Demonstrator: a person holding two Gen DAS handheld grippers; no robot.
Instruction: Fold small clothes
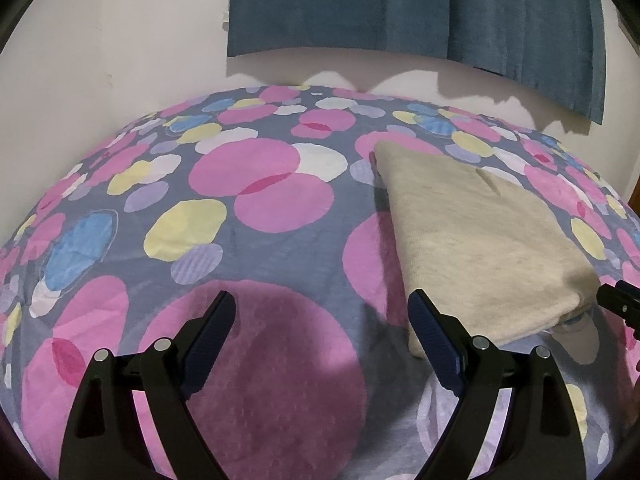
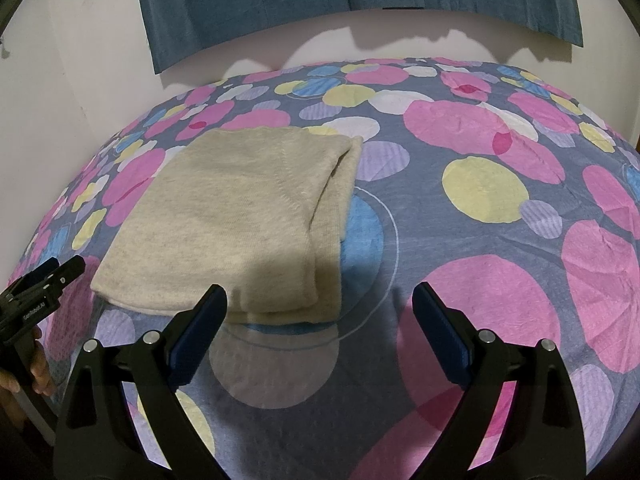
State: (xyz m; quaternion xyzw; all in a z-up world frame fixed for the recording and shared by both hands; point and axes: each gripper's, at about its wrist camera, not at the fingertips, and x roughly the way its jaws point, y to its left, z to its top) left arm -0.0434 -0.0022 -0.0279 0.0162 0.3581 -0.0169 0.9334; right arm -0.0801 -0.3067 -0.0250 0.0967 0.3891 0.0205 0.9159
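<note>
- The left gripper (image 1: 322, 308) is standing wide, holding nothing; the folded beige garment (image 1: 476, 240) is lying just beyond its right jaw.
- The right gripper (image 2: 320, 300) is gaping empty; bare bedsheet (image 2: 480, 288) is spreading ahead.

Open sheet (image 1: 280, 240) is seen left of folded cloth (image 1: 480, 240) and right of it (image 2: 480, 240); passage is blocked only by cloth, wall (image 1: 100, 60) and curtain (image 1: 400, 8) at rear.
</note>
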